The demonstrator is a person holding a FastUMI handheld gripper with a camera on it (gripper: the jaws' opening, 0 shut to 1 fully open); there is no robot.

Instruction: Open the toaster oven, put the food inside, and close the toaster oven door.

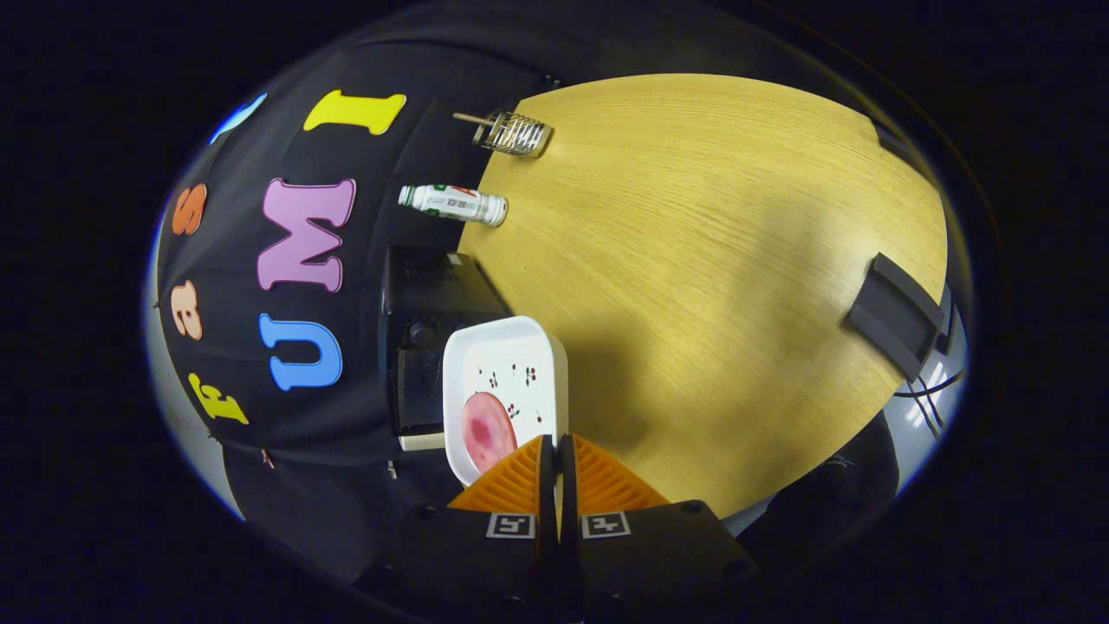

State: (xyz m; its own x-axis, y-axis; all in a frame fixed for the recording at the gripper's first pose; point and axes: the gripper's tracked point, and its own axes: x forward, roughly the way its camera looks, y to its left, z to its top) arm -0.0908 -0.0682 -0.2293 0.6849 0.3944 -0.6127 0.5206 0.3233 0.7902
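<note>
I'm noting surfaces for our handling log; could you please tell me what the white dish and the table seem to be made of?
The white dish, gripped by its rim in the closed jaws of the gripper, looks like glazed ceramic, possibly melamine: smooth, glossy, with a small printed pattern. The table looks like wood or wood-grain laminate: pale yellow, fine parallel grain, satin sheen.

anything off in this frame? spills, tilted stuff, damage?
No spills or damage. The gripper is shut on the rim of the white dish, with the pink food still in it. The dish is by the oven. Bottle and wire rack sit beyond on the table.
</note>
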